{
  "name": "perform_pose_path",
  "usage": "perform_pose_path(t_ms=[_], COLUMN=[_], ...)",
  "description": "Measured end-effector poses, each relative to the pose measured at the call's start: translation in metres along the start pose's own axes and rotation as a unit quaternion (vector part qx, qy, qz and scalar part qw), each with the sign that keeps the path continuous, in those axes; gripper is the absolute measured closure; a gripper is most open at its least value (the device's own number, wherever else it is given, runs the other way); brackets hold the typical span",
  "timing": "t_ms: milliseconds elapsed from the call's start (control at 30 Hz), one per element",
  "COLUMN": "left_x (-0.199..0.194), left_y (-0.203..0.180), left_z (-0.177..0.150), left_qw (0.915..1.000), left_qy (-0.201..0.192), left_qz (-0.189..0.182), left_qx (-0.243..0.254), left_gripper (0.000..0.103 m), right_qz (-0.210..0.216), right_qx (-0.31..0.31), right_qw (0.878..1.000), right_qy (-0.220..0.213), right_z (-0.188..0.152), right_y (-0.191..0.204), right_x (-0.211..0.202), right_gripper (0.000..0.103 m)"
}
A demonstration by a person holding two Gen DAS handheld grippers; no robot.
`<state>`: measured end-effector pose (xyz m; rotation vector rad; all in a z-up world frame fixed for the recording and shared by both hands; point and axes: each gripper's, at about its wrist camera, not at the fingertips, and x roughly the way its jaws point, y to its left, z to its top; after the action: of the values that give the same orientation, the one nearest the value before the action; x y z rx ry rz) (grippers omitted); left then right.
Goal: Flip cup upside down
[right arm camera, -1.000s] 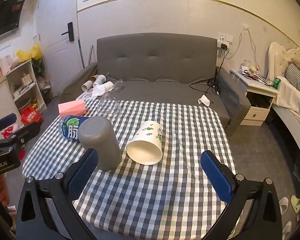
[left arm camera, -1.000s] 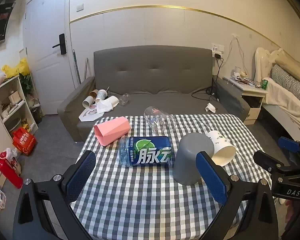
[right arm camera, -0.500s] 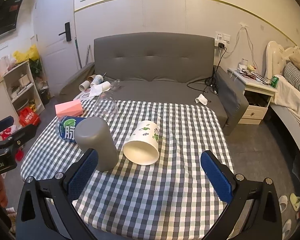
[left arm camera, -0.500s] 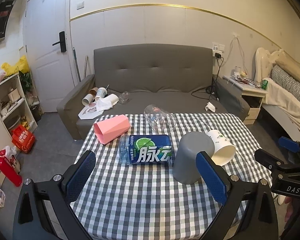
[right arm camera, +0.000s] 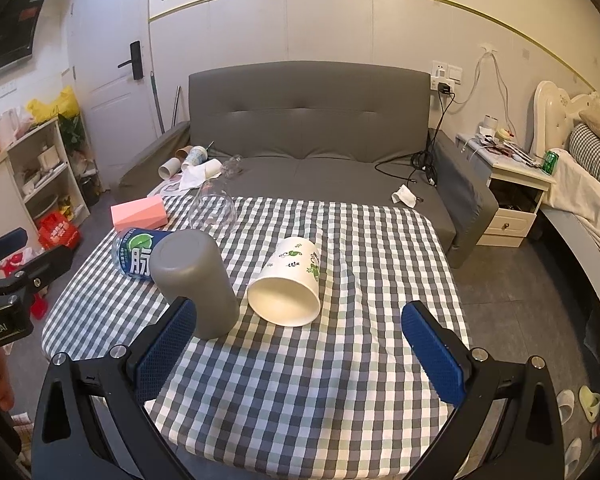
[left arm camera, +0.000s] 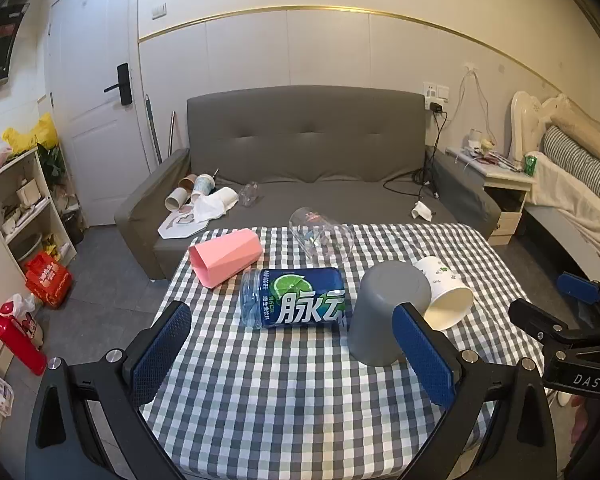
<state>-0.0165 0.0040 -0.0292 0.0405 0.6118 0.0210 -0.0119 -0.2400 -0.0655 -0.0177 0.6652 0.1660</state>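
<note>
I hold both tongs spread wide and empty above the near edge of the counter [right arm camera: 340,380]. The grey cup [right arm camera: 194,280] already stands mouth-down; the paper cup [right arm camera: 288,282] lies on its side beside it. I judge the right tongs [right arm camera: 300,354] must next close around the paper cup's wall.

the right wrist view drew slightly back and up over the last second: the upside-down grey plastic cup [right arm camera: 194,280] and the white leaf-printed paper cup on its side [right arm camera: 288,286] sat a little higher in frame. the left view barely shifted.
</note>
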Motion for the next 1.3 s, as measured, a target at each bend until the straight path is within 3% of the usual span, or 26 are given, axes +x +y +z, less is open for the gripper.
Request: perform_pose_path(t_ms=[1300], left_x=[-0.0021], left_y=[0.0012], left_z=[0.0017], left_qw=[1.0], left_qy=[0.001], left_qz=[0.0], left_qx=[-0.002], left_gripper=[0.0], right_qz=[-0.002], right_qx=[0.0], right_qw=[1.0], right_qy=[0.01], right_z=[-0.0019], right_y=[0.0024], right_x=[0.0042], right_gripper=[0.0])
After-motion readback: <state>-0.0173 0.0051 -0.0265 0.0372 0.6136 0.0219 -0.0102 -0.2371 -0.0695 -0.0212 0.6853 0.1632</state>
